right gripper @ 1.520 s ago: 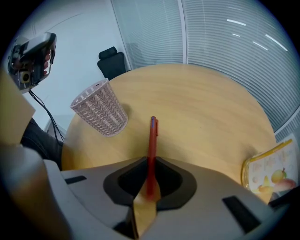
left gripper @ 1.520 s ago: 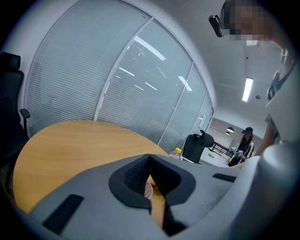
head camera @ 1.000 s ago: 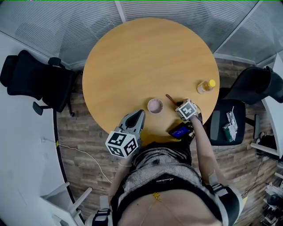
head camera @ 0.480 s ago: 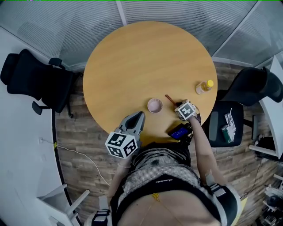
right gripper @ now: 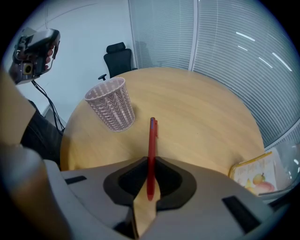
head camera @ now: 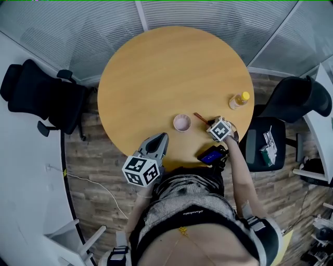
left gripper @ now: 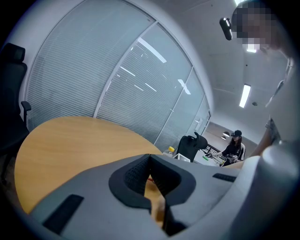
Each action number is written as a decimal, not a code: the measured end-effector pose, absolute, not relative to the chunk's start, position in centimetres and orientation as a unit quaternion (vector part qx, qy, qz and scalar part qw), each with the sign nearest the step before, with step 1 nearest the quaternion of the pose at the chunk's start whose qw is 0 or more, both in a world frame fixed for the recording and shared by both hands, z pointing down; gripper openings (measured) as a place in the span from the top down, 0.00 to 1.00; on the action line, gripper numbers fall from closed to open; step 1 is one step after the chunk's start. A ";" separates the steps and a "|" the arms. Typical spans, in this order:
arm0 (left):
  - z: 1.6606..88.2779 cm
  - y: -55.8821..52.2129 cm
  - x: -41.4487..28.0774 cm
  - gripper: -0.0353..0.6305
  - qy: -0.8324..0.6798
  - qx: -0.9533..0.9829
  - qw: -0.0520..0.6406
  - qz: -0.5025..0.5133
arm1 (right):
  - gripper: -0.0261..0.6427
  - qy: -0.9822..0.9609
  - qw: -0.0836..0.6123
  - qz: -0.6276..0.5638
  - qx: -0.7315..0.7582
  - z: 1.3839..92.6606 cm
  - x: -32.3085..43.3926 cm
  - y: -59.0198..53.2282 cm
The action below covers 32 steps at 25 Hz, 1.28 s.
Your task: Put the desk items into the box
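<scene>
While left gripper (left gripper: pixel 149 158) fingers meet, right gripper (right gripper: pixel 151 163) fingers clamp the red pen (right gripper: pixel 152 136)

On my feed I log:
- One round wooden table (head camera: pixel 171 78), pale top.
- Floor (head camera: pixel 99 171) of dark wood planks.
- One black office chair (head camera: pixel 41 96) left of the table.
- A second black chair (head camera: pixel 299 101) to its right.
- Glass partition (head camera: pixel 208 15) behind, grey blinds lowered.
- White wall (right gripper: pixel 84 28).
- Ceiling strip light (left gripper: pixel 244 95), lit.

Even, bright ceiling light; soft shadows; strong fisheye edges; near tongs blurred.
</scene>
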<state>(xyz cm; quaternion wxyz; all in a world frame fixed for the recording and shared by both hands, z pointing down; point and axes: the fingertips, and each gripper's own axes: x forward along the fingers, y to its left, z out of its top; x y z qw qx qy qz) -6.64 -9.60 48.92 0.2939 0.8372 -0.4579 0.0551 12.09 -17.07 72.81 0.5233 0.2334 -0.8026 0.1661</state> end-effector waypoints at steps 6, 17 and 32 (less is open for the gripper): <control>49.1 -9.5 -6.0 0.92 -0.446 0.843 0.293 0.060 | 0.87 -0.804 0.515 0.184 0.232 70.9 12.6 -16.2; 49.4 -9.3 -5.6 0.92 -0.432 0.849 0.296 0.069 | 0.87 -0.821 0.481 0.156 0.267 64.7 12.1 -16.7; 50.0 -9.2 -4.4 0.92 -0.410 0.859 0.295 0.090 | 0.87 -0.854 0.418 0.135 0.280 54.9 9.6 -16.7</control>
